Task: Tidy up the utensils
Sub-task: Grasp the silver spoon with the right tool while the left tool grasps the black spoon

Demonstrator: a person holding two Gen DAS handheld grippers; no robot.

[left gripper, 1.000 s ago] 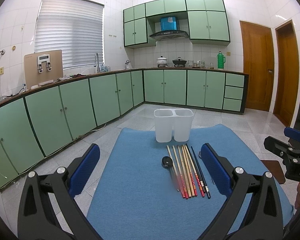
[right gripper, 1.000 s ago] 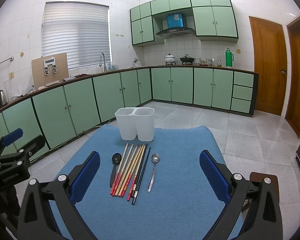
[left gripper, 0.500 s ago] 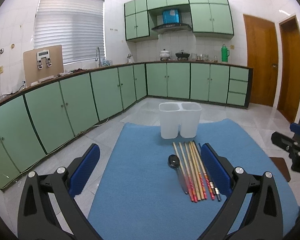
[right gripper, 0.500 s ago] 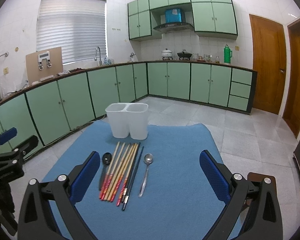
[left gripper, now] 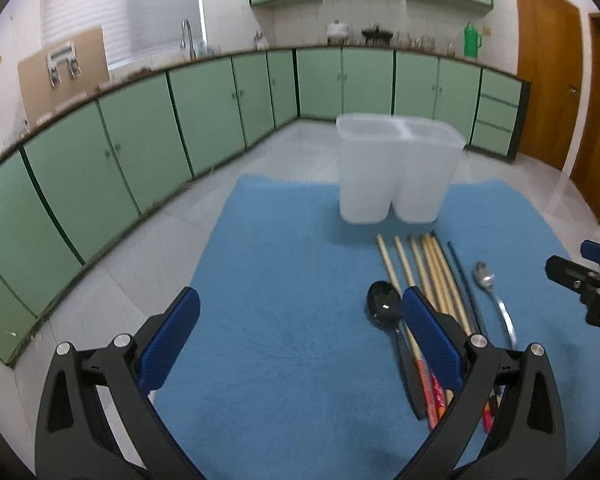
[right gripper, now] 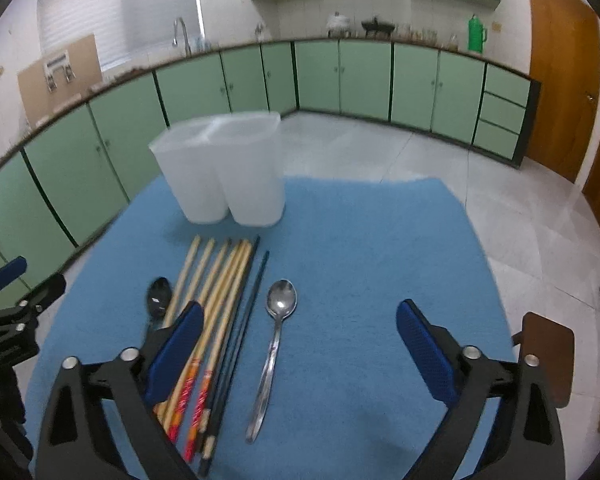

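Both grippers spread wide, nothing between the pads on either one. Left gripper (left gripper: 300,316) hangs over the blue mat (left gripper: 284,272); its right-hand pad (left gripper: 430,334) overlaps the chopsticks in my view, can't tell if it touches them. Right gripper (right gripper: 300,330) sits over the mat's near edge with the steel spoon (right gripper: 274,344) lying between its fingers, no contact that I can see.

Utensils lie in a row on the mat, near edge to middle: black spoon (right gripper: 158,300) on the left, then the chopsticks (right gripper: 216,300) side by side (wooden ones with red-patterned ends, plus a dark pair), steel spoon on the right, slightly apart from the rest.

White twin-compartment holder (right gripper: 224,172) stands upright near the mat's far edge, just beyond the chopstick tips. Can't see inside either compartment from here.

Frames slightly blurred.
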